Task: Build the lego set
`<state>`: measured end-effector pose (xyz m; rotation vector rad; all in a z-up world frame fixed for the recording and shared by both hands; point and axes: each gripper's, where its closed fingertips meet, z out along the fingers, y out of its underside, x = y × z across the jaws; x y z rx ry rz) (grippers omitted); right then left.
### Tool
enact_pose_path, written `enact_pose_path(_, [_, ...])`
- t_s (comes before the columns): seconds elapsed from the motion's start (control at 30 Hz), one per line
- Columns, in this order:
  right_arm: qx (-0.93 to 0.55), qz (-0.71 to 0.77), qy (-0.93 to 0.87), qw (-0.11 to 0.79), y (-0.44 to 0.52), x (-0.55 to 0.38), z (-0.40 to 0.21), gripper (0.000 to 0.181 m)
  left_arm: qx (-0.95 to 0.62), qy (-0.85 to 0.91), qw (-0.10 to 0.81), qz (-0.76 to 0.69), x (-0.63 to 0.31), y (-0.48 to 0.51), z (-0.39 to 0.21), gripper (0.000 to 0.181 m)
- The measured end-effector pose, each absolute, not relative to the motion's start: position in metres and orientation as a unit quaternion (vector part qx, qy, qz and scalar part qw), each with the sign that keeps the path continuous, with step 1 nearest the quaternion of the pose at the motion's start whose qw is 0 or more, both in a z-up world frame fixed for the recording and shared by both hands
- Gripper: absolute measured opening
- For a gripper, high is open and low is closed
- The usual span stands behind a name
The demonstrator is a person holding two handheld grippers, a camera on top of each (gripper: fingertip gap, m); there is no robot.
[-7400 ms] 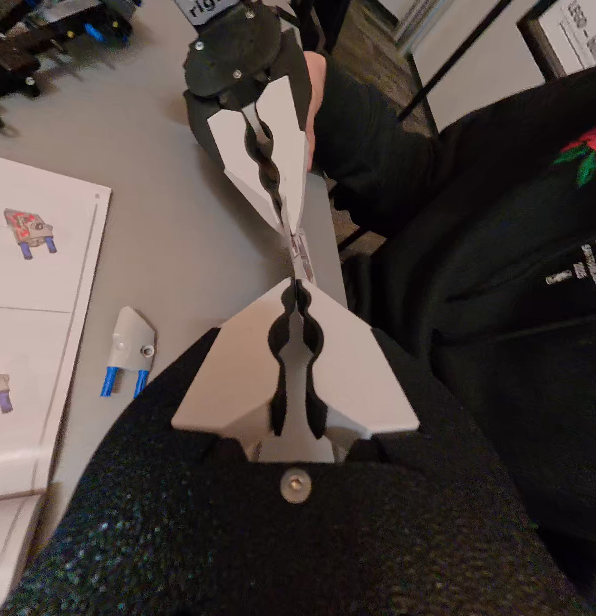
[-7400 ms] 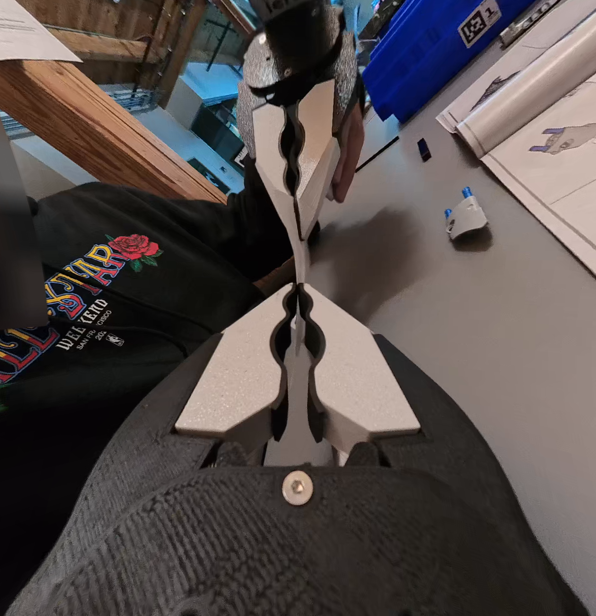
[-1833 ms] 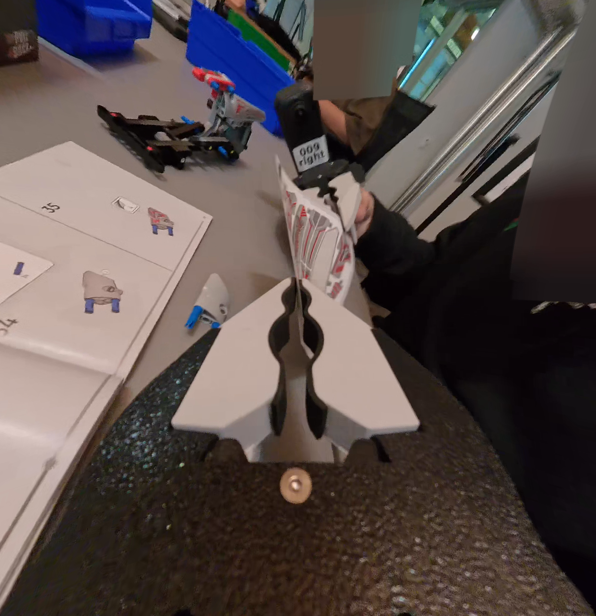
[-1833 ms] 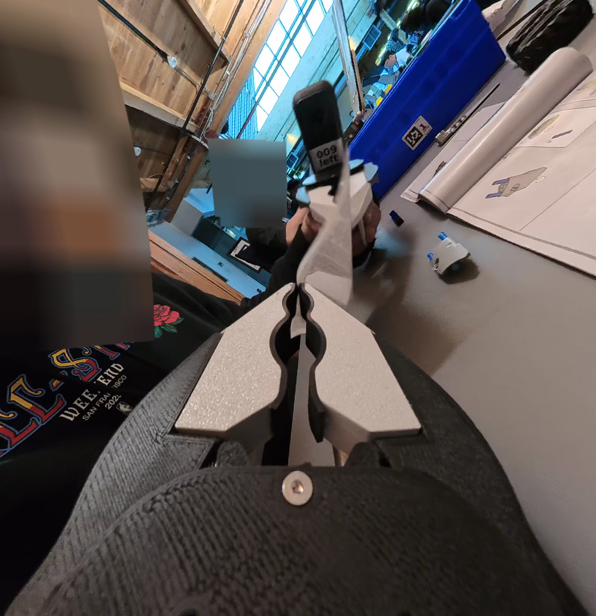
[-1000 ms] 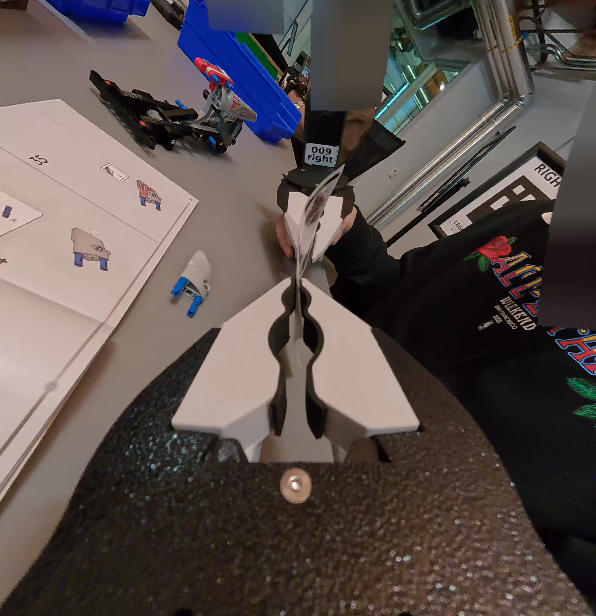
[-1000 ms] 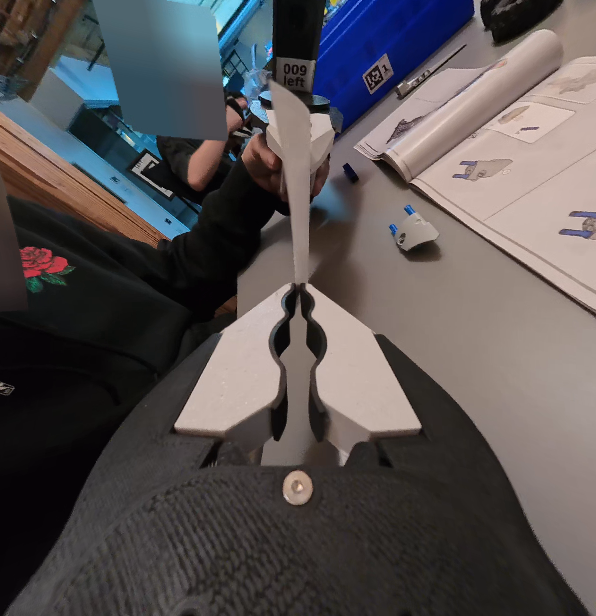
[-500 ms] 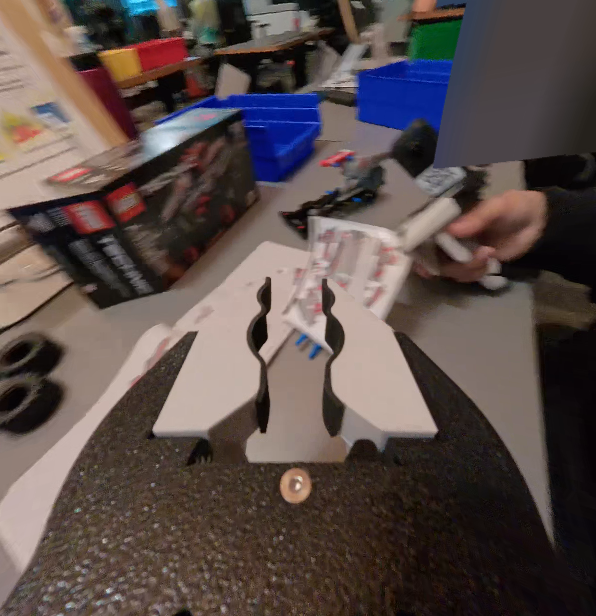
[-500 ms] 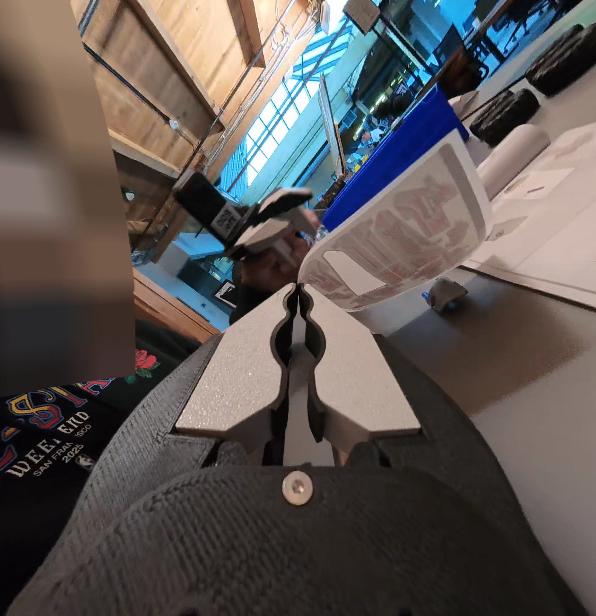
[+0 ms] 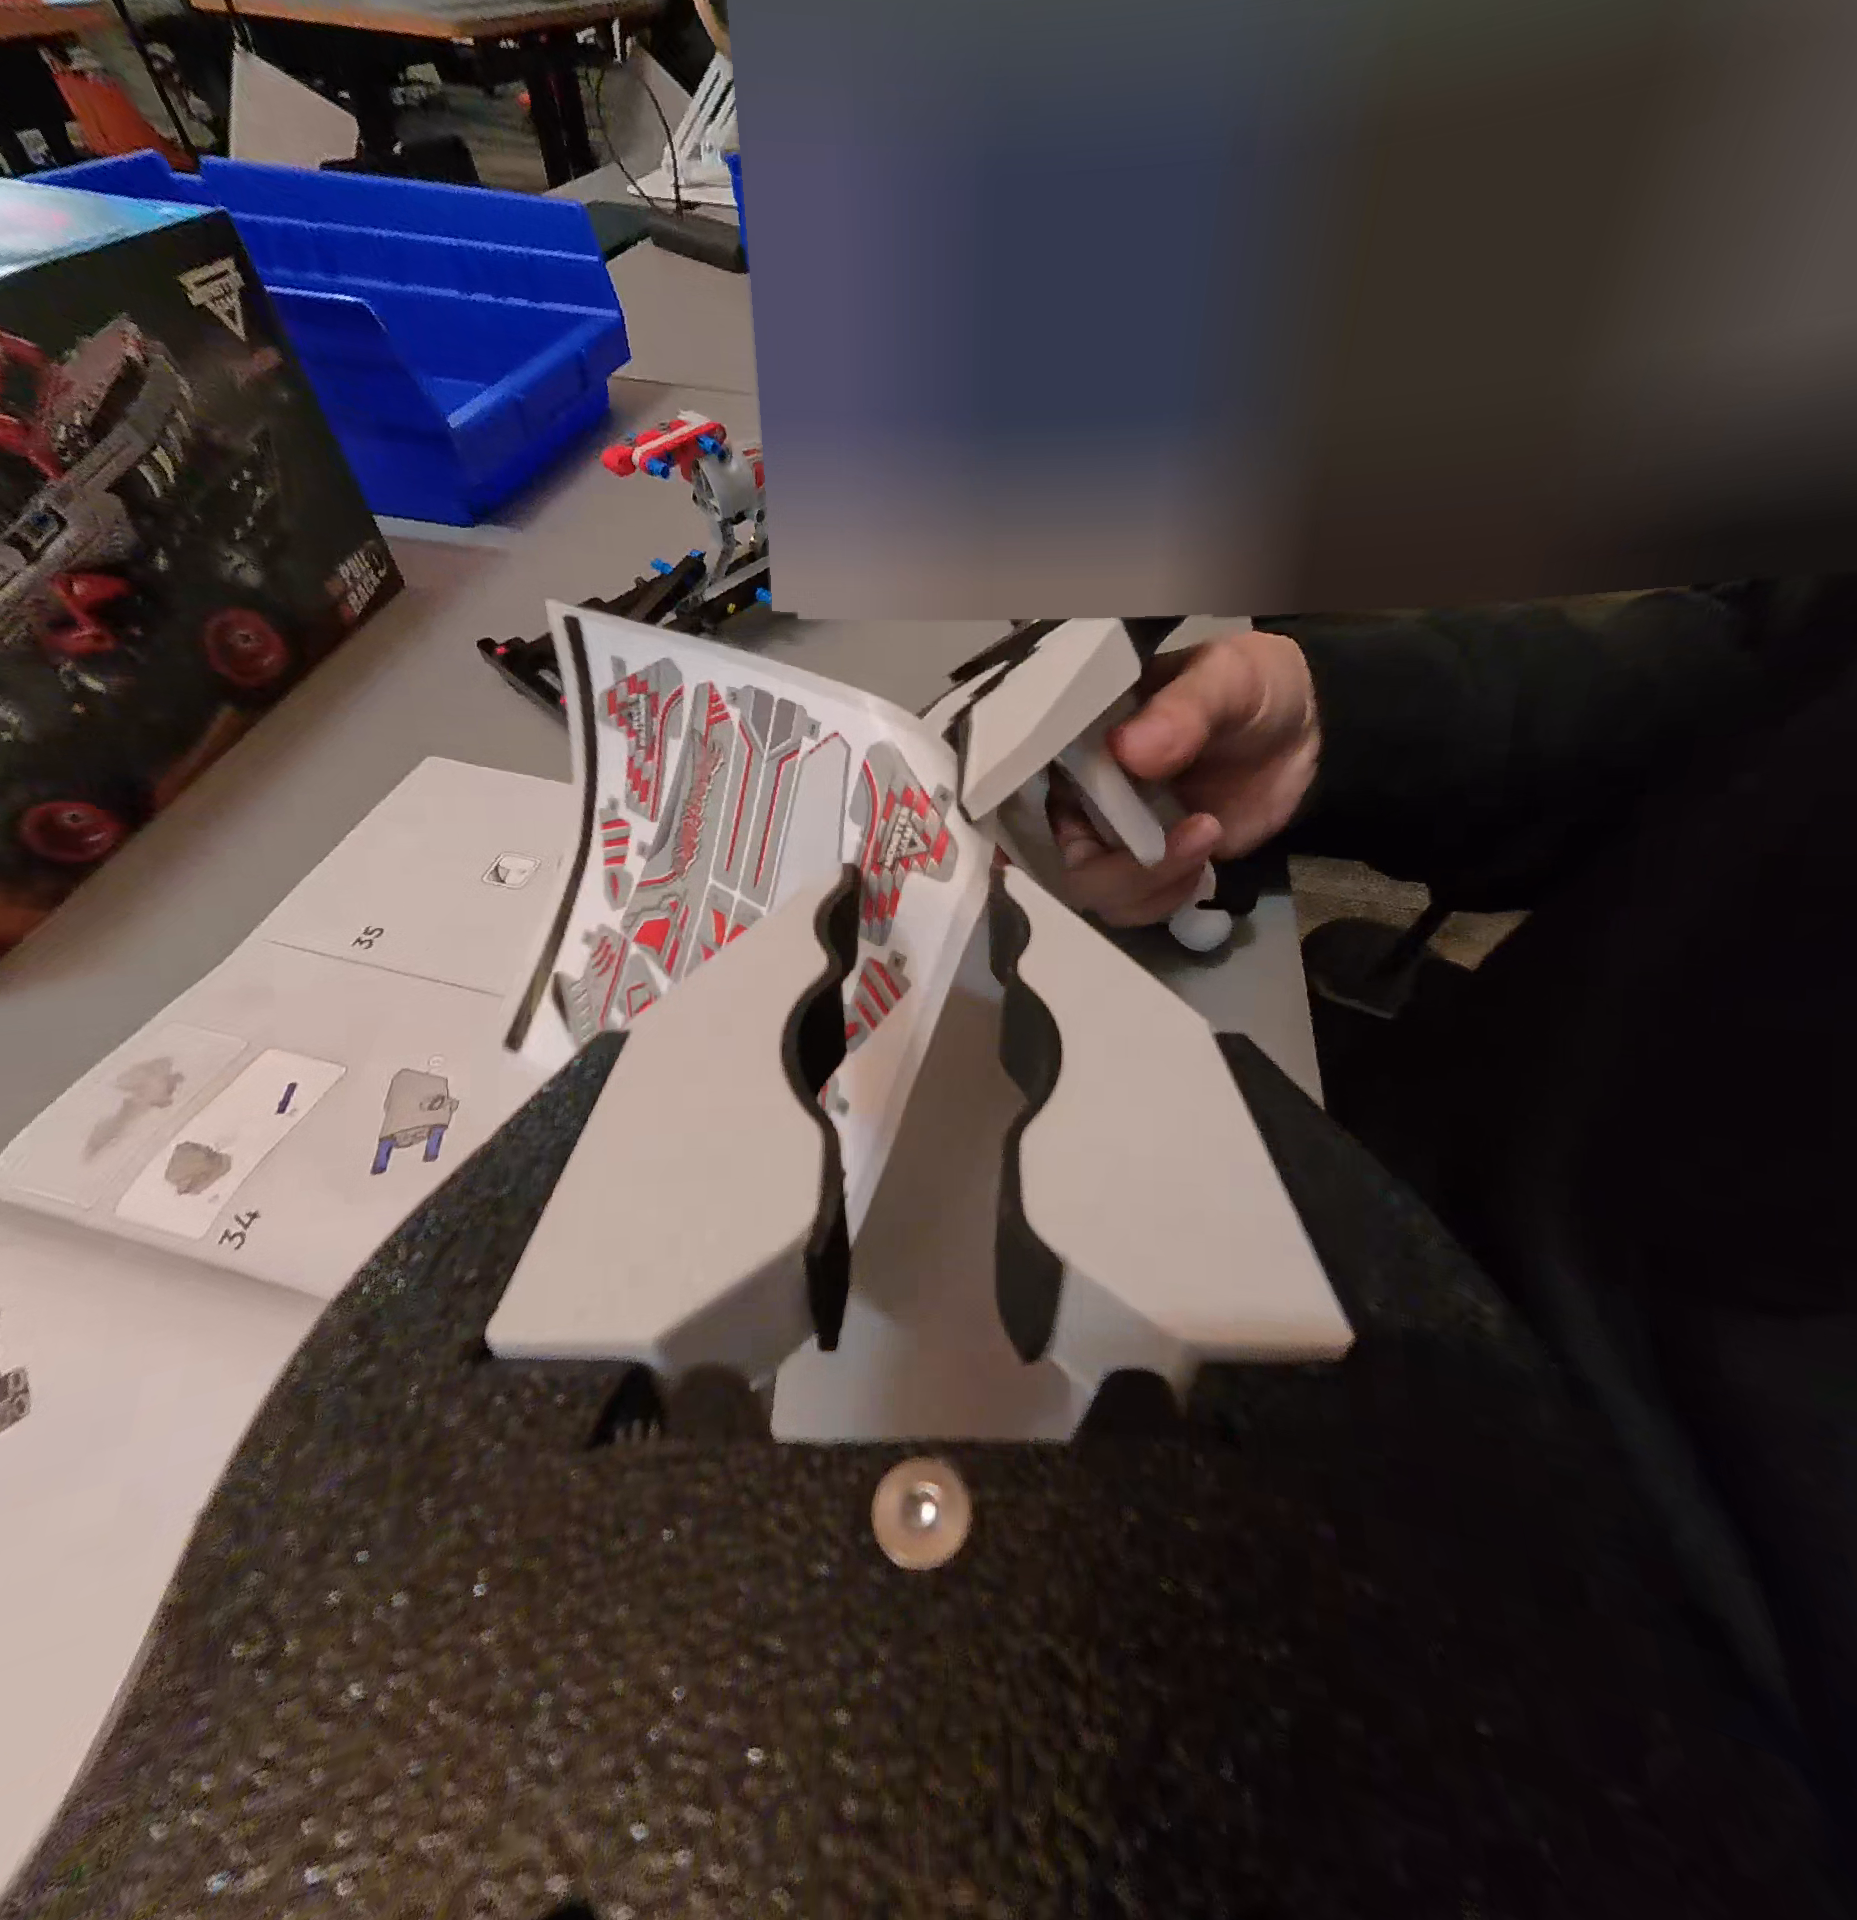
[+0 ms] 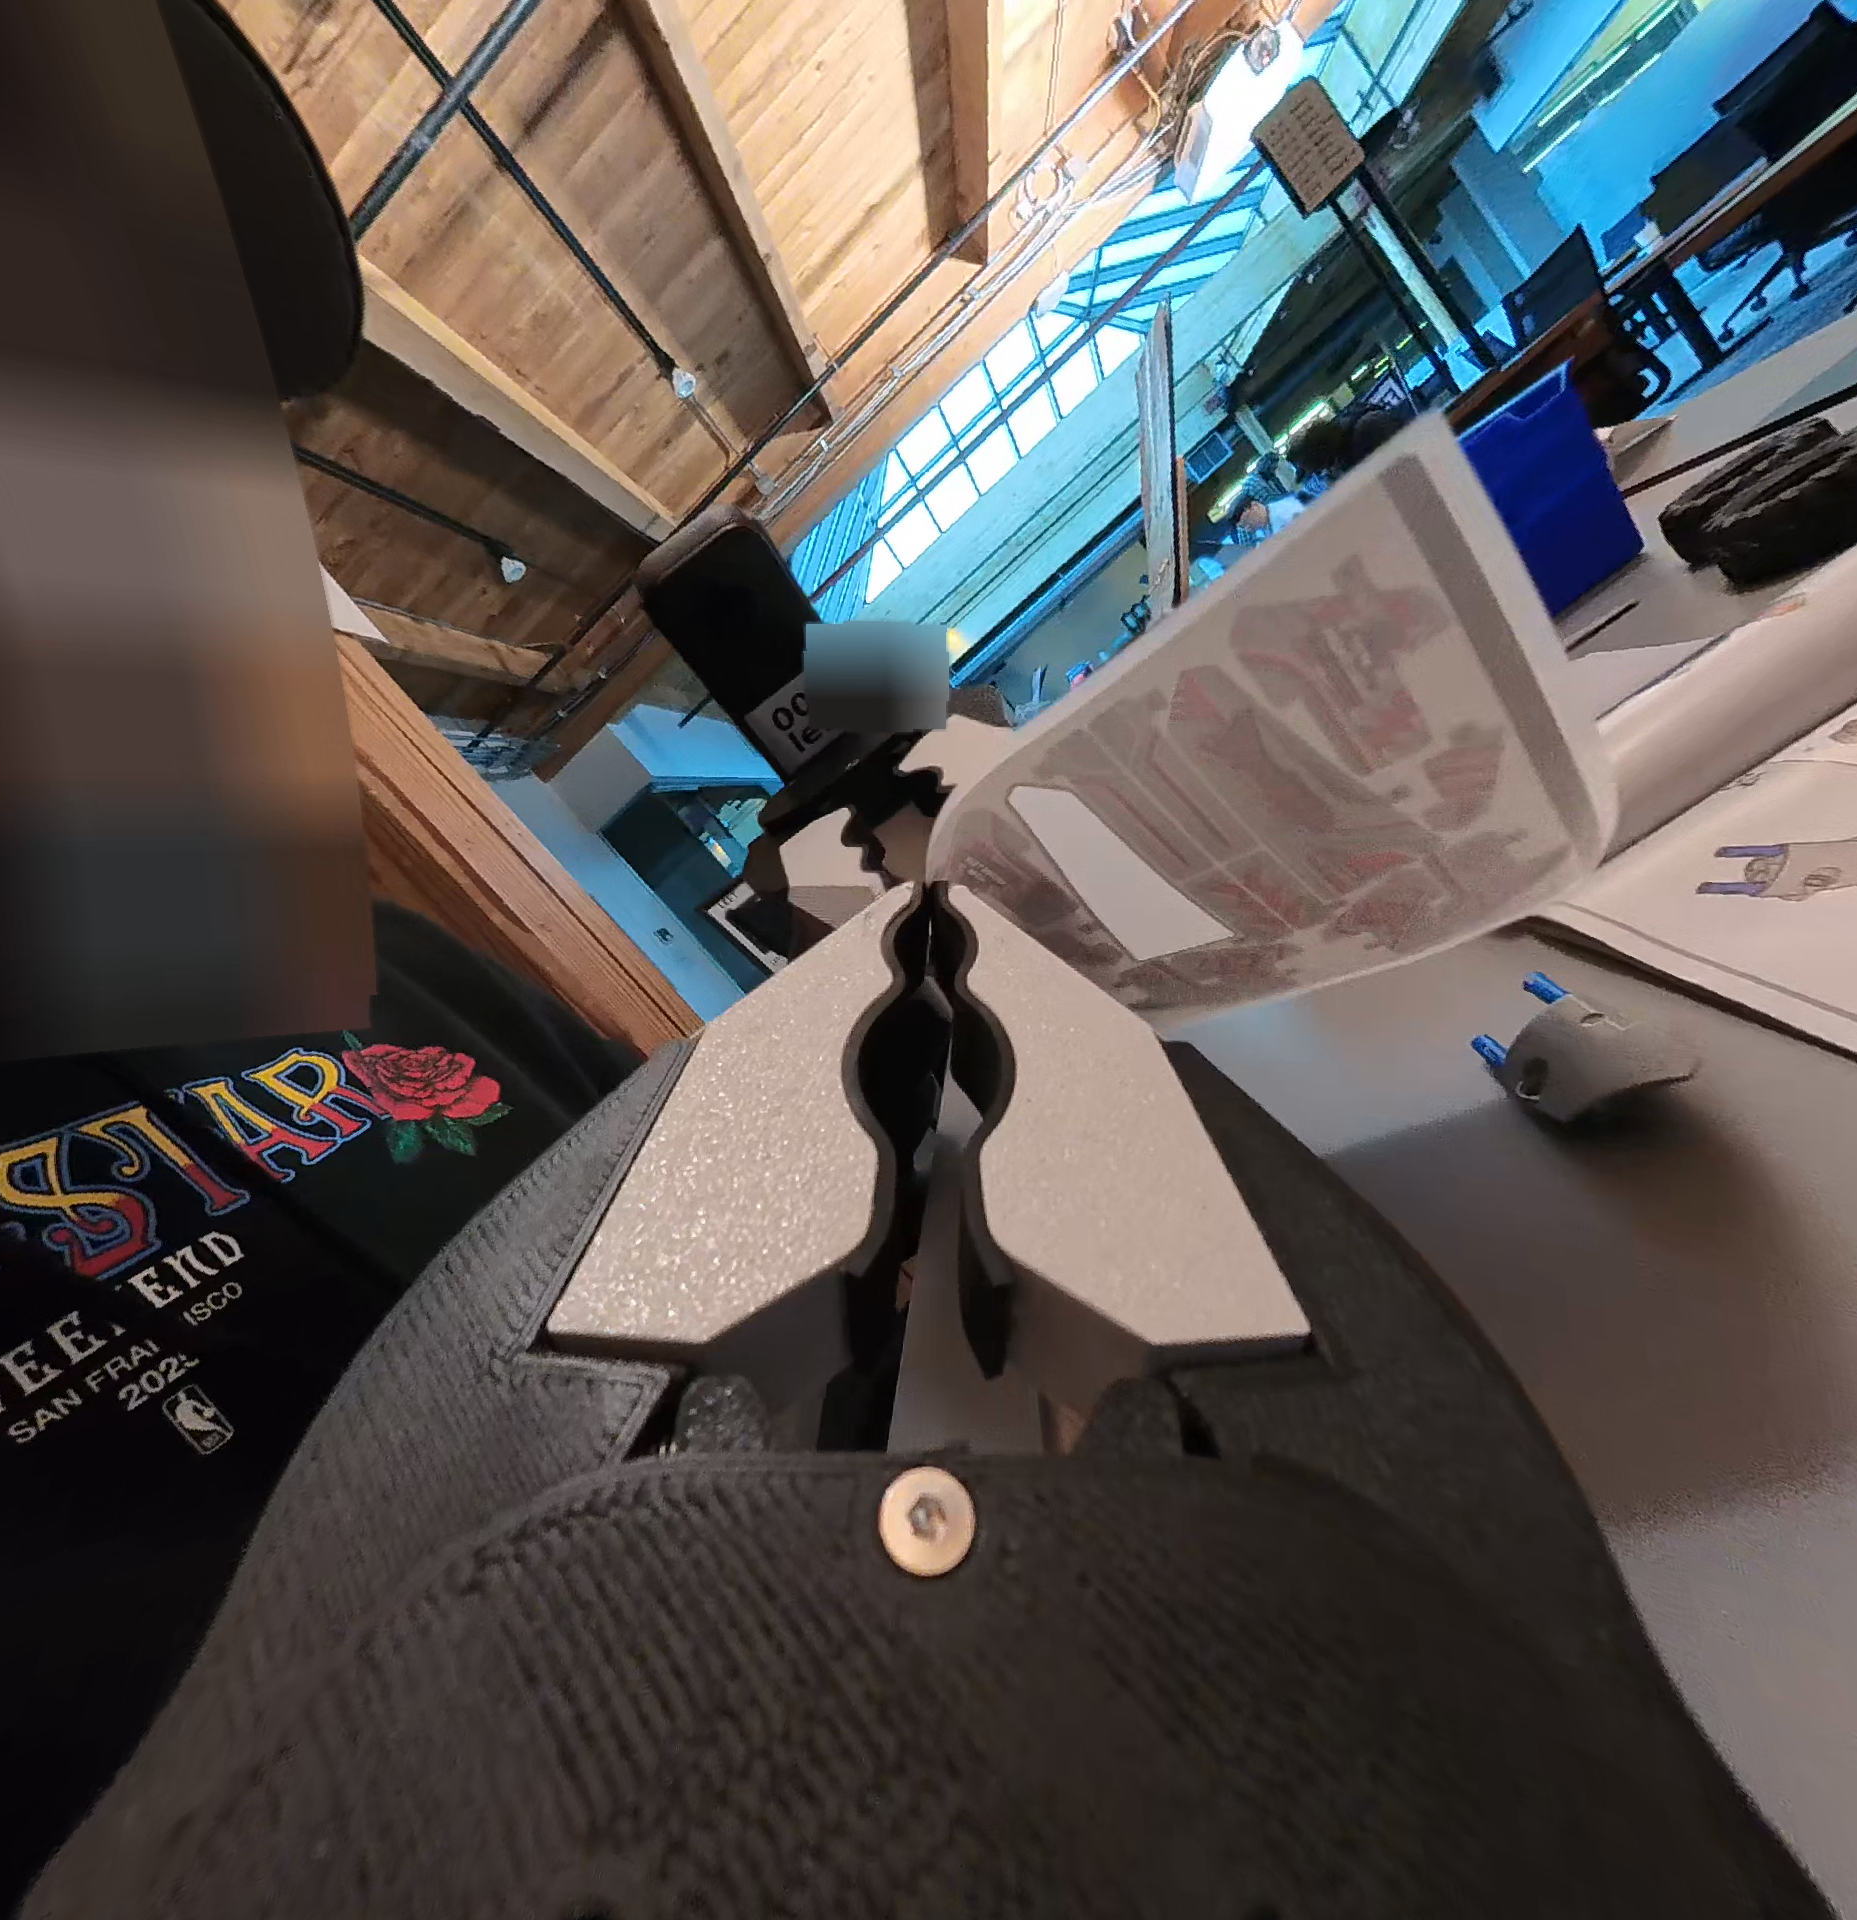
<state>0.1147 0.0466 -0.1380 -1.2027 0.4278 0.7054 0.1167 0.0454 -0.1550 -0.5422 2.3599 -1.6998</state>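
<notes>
A sticker sheet with red and grey decals stands curled above the table. My right gripper is shut on the sheet's near edge; it also shows in the left wrist view, with a hand on its grip. My left gripper is open, and the sheet's lower corner hangs between its fingers. The left gripper shows behind the sheet in the right wrist view. A small grey Lego piece with blue pins lies on the grey table.
The open instruction booklet lies at the left and also shows in the right wrist view. The Lego box, blue bins and a partly built model stand behind it. Black tyres lie farther off. Only a small space, under 4 cm, lies between the two pairs of fingers.
My left gripper has opened and let go of the sticker sheet, then swung round toward the booklet. My right gripper keeps hold of the sheet, which now curls open.
</notes>
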Motion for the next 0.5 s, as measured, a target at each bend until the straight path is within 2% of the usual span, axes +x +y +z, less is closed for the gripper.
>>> enact_pose_path(0.27, [-0.582, 0.295, 0.176, 0.737, 0.054, 0.108, -0.143, 0.000, -0.171, 0.787, 0.027, -0.593, 0.106, 0.043, -0.158, 0.017])
enact_pose_path(0.5, [-0.602, 0.278, 0.162, 0.731, 0.054, 0.106, -0.145, 0.000, -0.175, 0.774, 0.007, -0.609, 0.106, 0.050, -0.155, 0.012])
